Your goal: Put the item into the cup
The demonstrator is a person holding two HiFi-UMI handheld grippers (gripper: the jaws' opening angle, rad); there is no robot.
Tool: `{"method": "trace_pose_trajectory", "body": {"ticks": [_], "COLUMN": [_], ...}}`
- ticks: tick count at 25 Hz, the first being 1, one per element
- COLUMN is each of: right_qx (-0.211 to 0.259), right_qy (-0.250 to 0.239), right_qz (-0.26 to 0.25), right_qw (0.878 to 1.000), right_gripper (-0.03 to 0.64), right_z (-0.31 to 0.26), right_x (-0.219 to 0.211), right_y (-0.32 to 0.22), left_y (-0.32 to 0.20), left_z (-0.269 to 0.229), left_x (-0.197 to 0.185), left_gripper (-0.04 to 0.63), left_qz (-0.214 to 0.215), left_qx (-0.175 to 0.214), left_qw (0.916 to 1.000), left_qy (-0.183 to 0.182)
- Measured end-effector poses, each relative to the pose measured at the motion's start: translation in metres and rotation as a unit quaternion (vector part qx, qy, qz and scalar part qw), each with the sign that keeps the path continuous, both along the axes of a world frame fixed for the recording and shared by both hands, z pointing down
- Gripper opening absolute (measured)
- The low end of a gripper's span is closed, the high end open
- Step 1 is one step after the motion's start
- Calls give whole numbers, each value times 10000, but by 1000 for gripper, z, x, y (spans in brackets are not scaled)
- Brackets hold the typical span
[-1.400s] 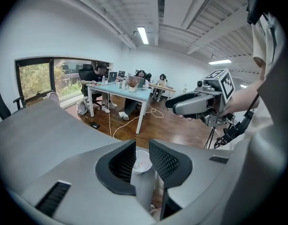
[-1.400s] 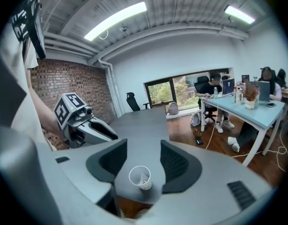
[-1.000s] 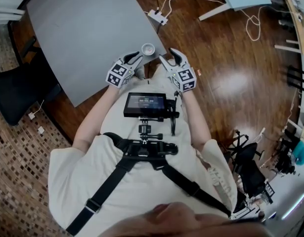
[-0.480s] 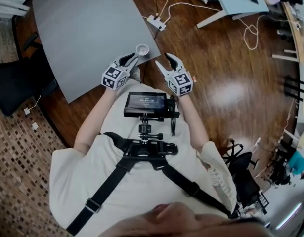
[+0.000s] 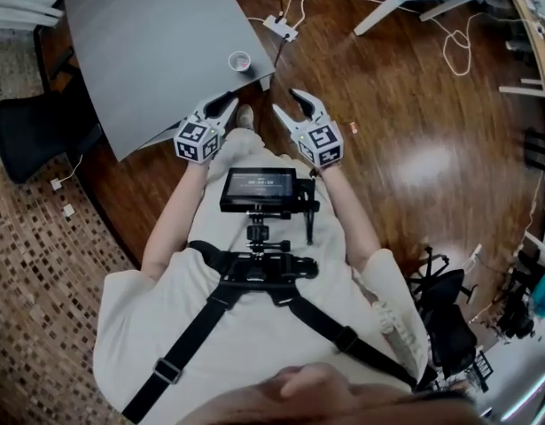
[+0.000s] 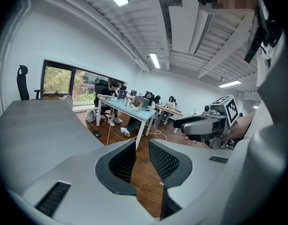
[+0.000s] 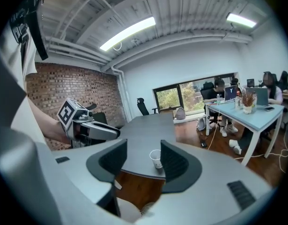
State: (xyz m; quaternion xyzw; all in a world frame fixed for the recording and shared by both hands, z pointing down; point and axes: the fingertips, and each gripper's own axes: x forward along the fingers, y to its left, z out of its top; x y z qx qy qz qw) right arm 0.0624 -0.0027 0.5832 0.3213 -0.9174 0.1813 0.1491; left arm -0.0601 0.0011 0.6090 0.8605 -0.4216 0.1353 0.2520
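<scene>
Cup [image 5: 240, 61]: small, white, upright near the corner of the grey table [image 5: 148, 51]. Left gripper [image 5: 221, 109] jaws narrowly apart, right gripper [image 5: 288, 104] jaws wide apart; both empty

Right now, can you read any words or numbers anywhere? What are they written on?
No text here can be read.
On the monitor strapped to the person's chest: faint lit writing, too small to read.
On the marker cubes of the left gripper and right gripper: black-and-white square patterns only, no words or numbers.
On the paper cup: no print I can make out.
</scene>
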Motion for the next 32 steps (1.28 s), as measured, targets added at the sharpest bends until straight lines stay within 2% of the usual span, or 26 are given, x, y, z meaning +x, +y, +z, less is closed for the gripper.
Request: {"method": "trace_pose_trajectory", "body": {"ticks": [4,9,17,23,32], "right_qx": [-3,-143,-91,48,-92], "right_qy": [-49,-82,-147,-229,-286], "right_qz": [-149,-299,-647,-763,-512], "right_qw": [9999,9994,9978,9968,9982], "right_gripper": [236,236,236,236,236], "right_z": [-1,21,11,1,-10], "right_x": [20,18,33,32,44], "right_y": [43,62,134,158,171], "left_y": [45,79,169,195,201], "left_z": [-11,13,1,-8,-5], "left_x": [24,21,24,25,35], "left_gripper": [89,89,89,89,89], "left_qz": [-148,-421,-989,-1175,-1032], "left_qx": [78,-61,-2,106,-6], "left_qw": [9999,9991,9951,9930,9945], "left_qy": [1,-9,52,87,174]}}
